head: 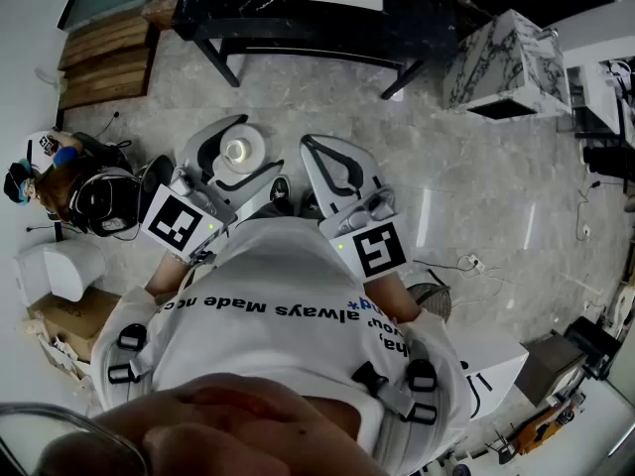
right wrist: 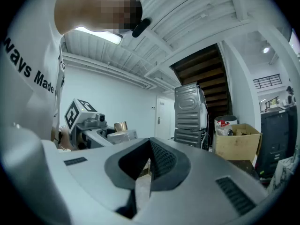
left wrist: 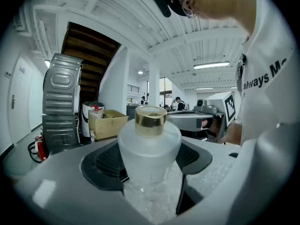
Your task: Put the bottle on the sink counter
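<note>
While the right gripper (right wrist: pixel 149 149) sits closed and empty, the left gripper (left wrist: pixel 150 161), spread wide, pinches the bottle (left wrist: pixel 149 137).

Open floor ahead, clutter L & far R.
Marble floor (head: pixel 327 107) is free fr. 12 to 3 o'clock, up to the black worktop (head: pixel 298 23) at 12; its legs (head: pixel 226 67) stand at 11 & 1. Marble block (head: pixel 501 58) at 1–2, wood planks (head: pixel 104 53) at 10–11, gear pile (head: pixel 99 201) at 9, cable (head: pixel 466 263) across the floor at 4.
</note>
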